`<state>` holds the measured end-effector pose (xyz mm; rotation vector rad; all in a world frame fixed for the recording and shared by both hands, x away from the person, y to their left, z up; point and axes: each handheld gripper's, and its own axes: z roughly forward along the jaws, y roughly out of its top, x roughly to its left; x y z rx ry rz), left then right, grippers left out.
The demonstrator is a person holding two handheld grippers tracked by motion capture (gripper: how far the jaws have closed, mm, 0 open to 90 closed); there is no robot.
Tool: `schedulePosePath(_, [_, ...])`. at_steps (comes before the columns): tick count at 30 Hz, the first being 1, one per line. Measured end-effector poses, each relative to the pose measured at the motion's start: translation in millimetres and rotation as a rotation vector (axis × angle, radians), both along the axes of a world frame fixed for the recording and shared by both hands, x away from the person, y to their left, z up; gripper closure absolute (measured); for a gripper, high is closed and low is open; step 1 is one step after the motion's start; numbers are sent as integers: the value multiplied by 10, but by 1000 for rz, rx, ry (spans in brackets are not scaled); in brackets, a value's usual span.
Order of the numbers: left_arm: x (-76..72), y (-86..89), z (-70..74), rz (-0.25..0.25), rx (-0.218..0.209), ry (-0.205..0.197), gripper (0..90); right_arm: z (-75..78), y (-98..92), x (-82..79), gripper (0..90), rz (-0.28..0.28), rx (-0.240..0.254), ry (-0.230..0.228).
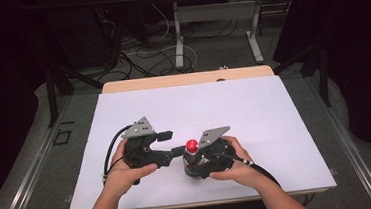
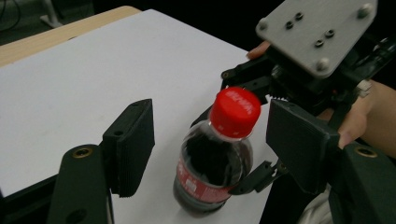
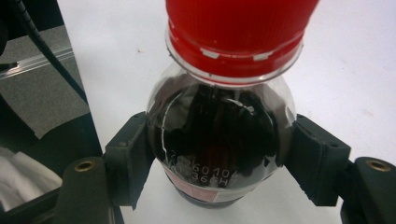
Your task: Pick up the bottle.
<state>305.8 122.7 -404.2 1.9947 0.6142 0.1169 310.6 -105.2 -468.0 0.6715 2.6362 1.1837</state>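
Observation:
A small cola bottle [image 1: 192, 158] with a red cap [image 1: 191, 145] stands upright on the white table [image 1: 254, 114], near the front middle. My right gripper [image 1: 193, 165] is shut on the bottle's body. In the right gripper view both pads [image 3: 130, 154] press the dark shoulder of the bottle [image 3: 219, 130] just under the cap [image 3: 238, 28]. My left gripper [image 1: 172, 143] reaches in from the left at cap height. In the left gripper view its jaws [image 2: 217, 142] stand apart on either side of the cap [image 2: 235, 112], touching neither the cap nor the bottle [image 2: 210, 172].
The right gripper's grey plate [image 2: 313, 28] and the hand holding it sit close behind the bottle. White table surface stretches away behind and to the right. Beyond the far edge [image 1: 186, 78] are cables and table legs [image 1: 179, 45] on the floor.

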Motion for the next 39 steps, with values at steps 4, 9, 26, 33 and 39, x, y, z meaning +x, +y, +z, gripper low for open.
schedulePosePath(4, [-18, -120, 57, -83, 12, 7, 379, 4, 10, -19, 295, 18, 11, 11])
schedulePosePath(9, [10, -223, 83, -94, 54, 18, 415, 30, 7, -38, 296, 27, 15, 2])
schedulePosePath(26, [138, -378, 54, -169, 40, 70, 555, 71, -7, -80, 295, 51, 40, 9])
schedulePosePath(33, [139, -352, 17, -173, 32, 67, 599, 68, -3, -82, 295, 61, 34, 14])
schedulePosePath(39, [102, -360, 28, -141, 55, 44, 609, 59, 14, -82, 296, 51, 32, 15])
